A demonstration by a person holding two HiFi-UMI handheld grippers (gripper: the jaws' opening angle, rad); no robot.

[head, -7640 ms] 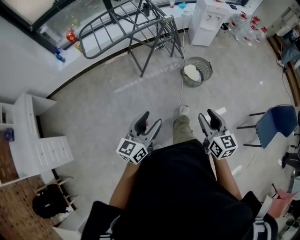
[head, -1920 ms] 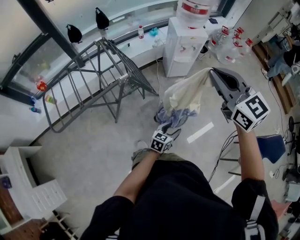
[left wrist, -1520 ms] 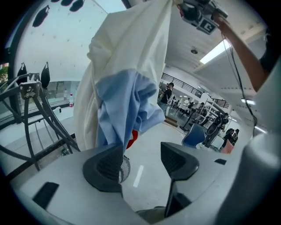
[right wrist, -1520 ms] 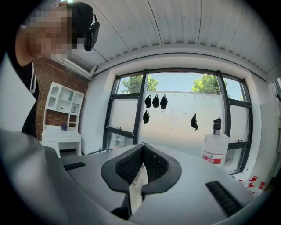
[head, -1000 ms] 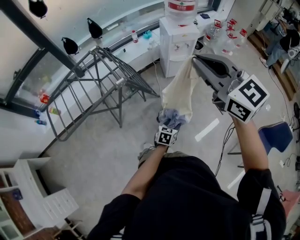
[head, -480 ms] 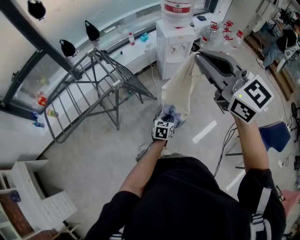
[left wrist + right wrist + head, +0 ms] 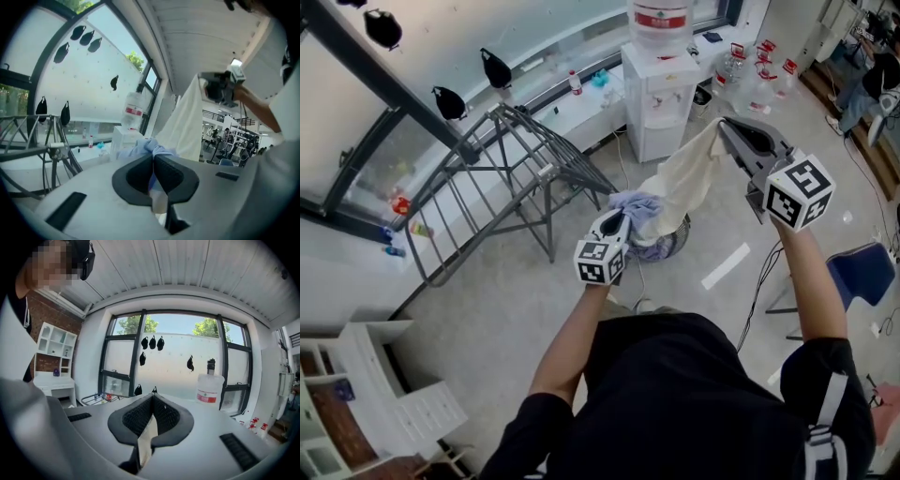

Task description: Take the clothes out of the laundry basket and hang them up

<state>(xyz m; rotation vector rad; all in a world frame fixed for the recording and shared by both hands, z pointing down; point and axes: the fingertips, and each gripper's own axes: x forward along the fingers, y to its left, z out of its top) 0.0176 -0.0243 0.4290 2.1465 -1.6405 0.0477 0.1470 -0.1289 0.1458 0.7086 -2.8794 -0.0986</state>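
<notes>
**Cream garment strung between both grippers, drying rack off to the left-hand side**

Cream garment point(image 7: 689, 183) hangs in the air as a sloping band, clear of the drying rack point(image 7: 502, 178) and to the right of it in the head view. Its long axis runs from a high end far from the rack down to a low end nearer the rack.

At that low end sits a bunch of bluish fabric point(image 7: 636, 202). Whether it belongs to the cream piece or is a second garment cannot be told.

The left gripper point(image 7: 614, 225) has just been closing and now pinches this bluish fabric, which shows squeezed between its pads in the left gripper view. The right gripper point(image 7: 724, 124) is clamped on a cream edge at the high end, a strip of cloth trailing from its shut jaws.

The laundry basket point(image 7: 675, 246) stands on the floor under the cloth, on the side away from the rack.

Judged from this, the left gripper is the one nearer the rack. The coming move probably swings the whole span sideways toward the rack's bars, low end leading.
</notes>
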